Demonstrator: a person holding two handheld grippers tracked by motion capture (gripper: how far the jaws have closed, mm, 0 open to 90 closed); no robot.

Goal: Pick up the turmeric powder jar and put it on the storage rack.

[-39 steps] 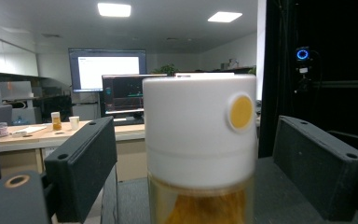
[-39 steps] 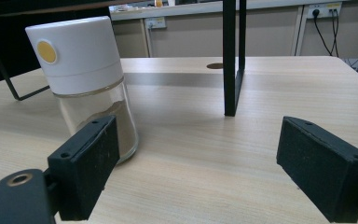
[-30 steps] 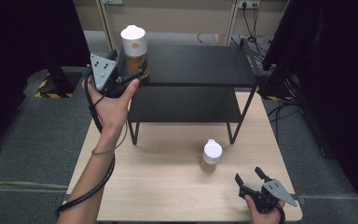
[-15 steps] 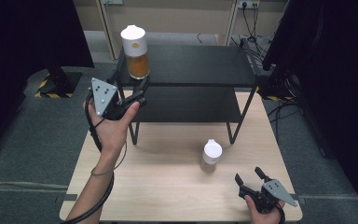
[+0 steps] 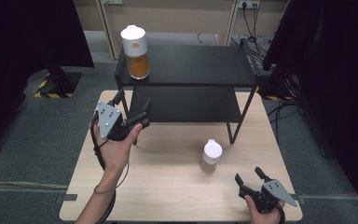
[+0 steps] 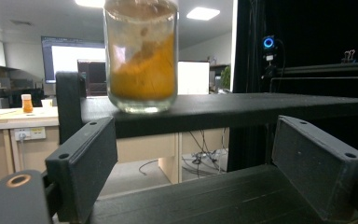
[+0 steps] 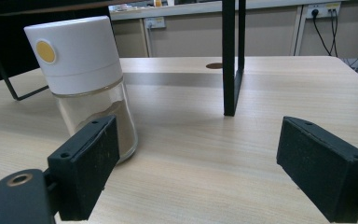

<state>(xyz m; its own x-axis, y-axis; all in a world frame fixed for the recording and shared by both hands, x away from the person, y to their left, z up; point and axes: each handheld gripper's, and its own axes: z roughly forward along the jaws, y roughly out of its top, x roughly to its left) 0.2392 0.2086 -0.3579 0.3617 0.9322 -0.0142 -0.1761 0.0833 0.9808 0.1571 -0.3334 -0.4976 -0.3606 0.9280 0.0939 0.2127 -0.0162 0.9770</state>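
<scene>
A glass jar of orange powder (image 5: 135, 52) with a white lid stands on the top left of the black two-level shelf (image 5: 200, 65); the left gripper view has the jar (image 6: 141, 56) above and beyond the jaws. My left gripper (image 5: 131, 108) is open and empty, below the jar by the shelf's left front leg. A smaller white-capped shaker of brown powder (image 5: 211, 154) stands on the table; in the right gripper view the shaker (image 7: 85, 79) is ahead on the left. My right gripper (image 5: 249, 175) rests open near the table's front right corner.
The wooden table (image 5: 168, 186) carries the shelf at its back half. A shelf leg (image 7: 230, 56) stands ahead of the right gripper. Dark curtains flank both sides and cables lie on the floor behind at right.
My left gripper has come down and back from beside the orange jar to below the shelf top, leaving the jar standing there. The right gripper has stayed put.
</scene>
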